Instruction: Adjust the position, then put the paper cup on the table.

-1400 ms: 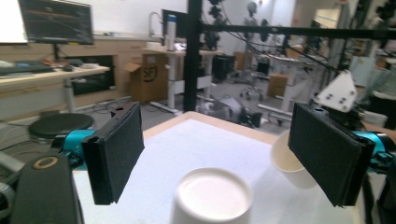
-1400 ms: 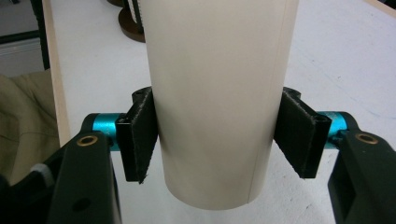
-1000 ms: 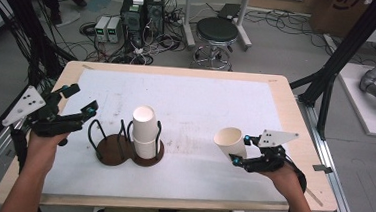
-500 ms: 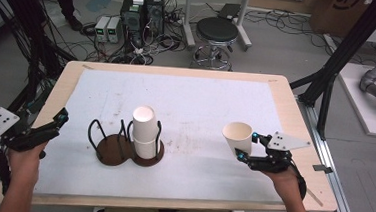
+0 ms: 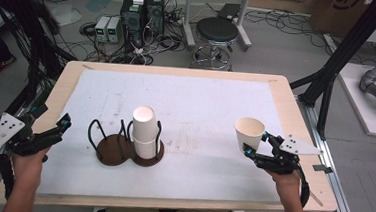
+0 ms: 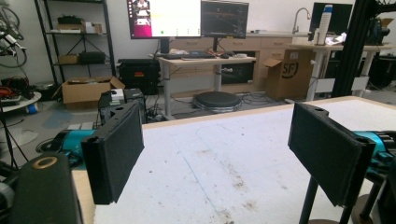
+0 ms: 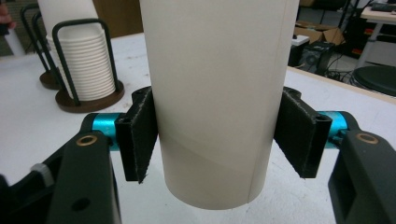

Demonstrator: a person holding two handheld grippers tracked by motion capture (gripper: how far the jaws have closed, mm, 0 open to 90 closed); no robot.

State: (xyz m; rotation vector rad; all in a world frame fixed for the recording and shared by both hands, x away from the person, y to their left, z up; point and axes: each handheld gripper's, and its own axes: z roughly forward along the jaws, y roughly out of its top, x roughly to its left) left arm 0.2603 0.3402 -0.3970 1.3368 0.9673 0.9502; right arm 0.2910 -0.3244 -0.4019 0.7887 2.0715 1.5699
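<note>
A white paper cup (image 5: 249, 131) stands upright, mouth up, over the right side of the table, and my right gripper (image 5: 256, 144) is shut on its lower half. In the right gripper view the cup (image 7: 219, 88) sits between the two black pads (image 7: 137, 140). A stack of paper cups (image 5: 144, 132) stands in the right ring of a dark brown wire cup holder (image 5: 115, 153) at the table's middle left; its left ring is bare. My left gripper (image 5: 52, 120) is open at the table's left edge, left of the holder, with nothing between its pads (image 6: 116, 154).
A white mat (image 5: 195, 111) covers the wooden table (image 5: 295, 113). Behind the table are a black stool (image 5: 217, 30), computer boxes and loose cables on the floor. Black frame struts rise at both sides.
My left hand has dropped and moved left, away from the holder toward the table edge. The right gripper has shifted slightly right, and the cup has gone from tilted to upright.
</note>
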